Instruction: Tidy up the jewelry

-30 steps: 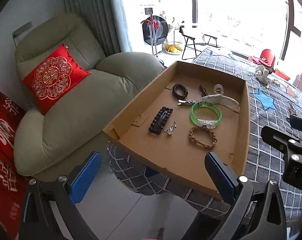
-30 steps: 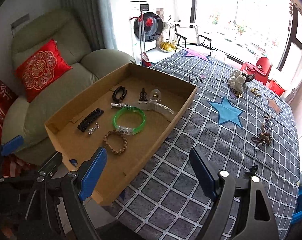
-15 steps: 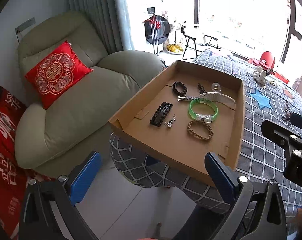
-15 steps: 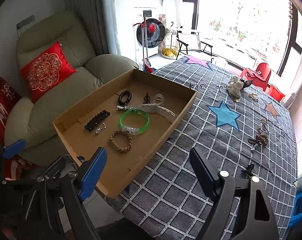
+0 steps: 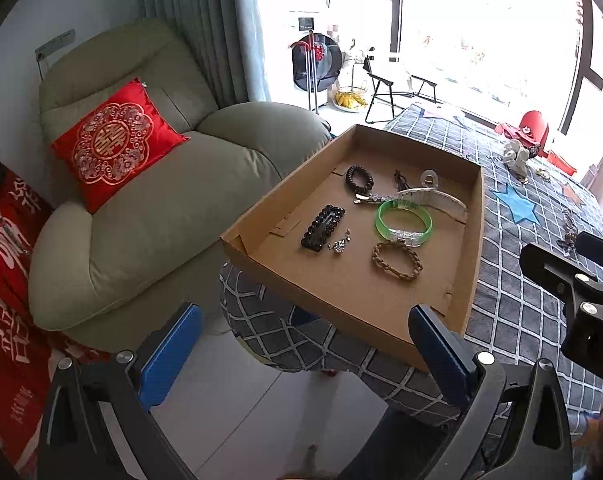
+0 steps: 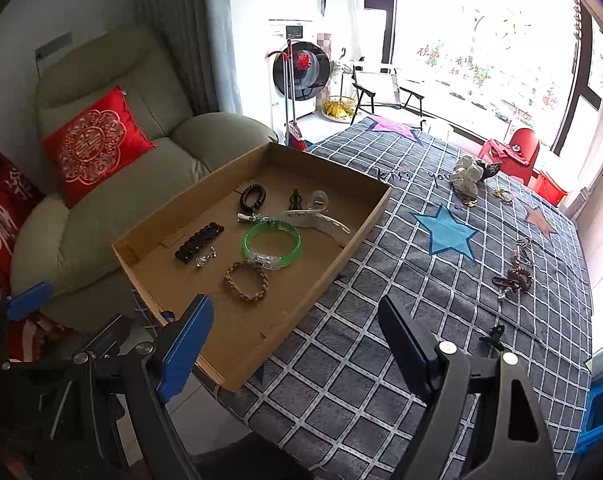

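Observation:
A shallow cardboard tray (image 5: 471, 248) (image 6: 341, 256) sits on the bed's near corner. It holds a green bangle (image 5: 403, 222) (image 6: 271, 242), a braided brown bracelet (image 5: 397, 260) (image 6: 246, 280), a black beaded clip (image 5: 322, 227) (image 6: 199, 237), a dark coil tie (image 5: 359, 179) (image 6: 252, 196) and a clear hair claw (image 5: 433, 196) (image 6: 317, 216). More jewelry (image 6: 515, 274) lies loose on the bedspread at right. My left gripper (image 5: 305, 344) is open and empty, held back from the tray's near corner. My right gripper (image 6: 297, 332) is open and empty over the tray's near edge.
The bed has a grey checked bedspread (image 6: 421, 300) with star patches. A small white figure (image 6: 467, 176) lies at its far side. A green armchair (image 5: 149, 208) with a red cushion (image 5: 115, 142) stands left of the tray. The tiled floor (image 5: 237, 408) shows below.
Both grippers have drawn back and up from the tray, which now looks smaller and farther off. Both stay open. Nothing in the tray has moved.

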The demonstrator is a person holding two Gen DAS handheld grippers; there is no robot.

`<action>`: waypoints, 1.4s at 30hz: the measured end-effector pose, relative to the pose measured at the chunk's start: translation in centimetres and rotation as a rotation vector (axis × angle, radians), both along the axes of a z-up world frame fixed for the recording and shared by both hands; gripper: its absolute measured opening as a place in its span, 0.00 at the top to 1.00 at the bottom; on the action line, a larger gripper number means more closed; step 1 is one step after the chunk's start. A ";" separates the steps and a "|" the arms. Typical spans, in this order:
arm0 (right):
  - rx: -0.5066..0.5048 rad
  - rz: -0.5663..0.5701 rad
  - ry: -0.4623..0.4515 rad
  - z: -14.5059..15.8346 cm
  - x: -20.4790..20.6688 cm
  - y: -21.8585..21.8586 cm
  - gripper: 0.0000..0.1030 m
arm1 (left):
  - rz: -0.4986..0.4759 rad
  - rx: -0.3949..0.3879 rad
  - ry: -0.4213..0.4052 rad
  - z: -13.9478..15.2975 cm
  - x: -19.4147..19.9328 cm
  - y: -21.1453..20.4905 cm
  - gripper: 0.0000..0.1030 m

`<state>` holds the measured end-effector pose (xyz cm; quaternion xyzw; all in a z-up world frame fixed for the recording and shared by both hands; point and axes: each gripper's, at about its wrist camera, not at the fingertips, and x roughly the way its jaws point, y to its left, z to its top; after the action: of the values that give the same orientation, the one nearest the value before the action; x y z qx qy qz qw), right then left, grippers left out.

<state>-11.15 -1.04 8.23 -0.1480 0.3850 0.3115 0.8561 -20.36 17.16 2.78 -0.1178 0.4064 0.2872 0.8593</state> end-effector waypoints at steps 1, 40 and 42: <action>0.000 0.000 0.000 0.0 0.0 0.0 0.16 | 0.001 0.000 -0.001 0.0 0.0 0.0 0.00; 0.001 -0.001 0.002 0.1 0.0 -0.1 0.16 | 0.004 0.006 0.005 0.1 -0.3 0.0 0.00; 0.000 0.000 0.001 0.1 0.0 -0.1 0.16 | 0.004 0.008 0.005 0.1 -0.3 -0.1 0.00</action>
<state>-11.18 -1.16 8.30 -0.1478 0.3855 0.3114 0.8559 -20.64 17.08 2.84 -0.1144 0.4073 0.2911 0.8581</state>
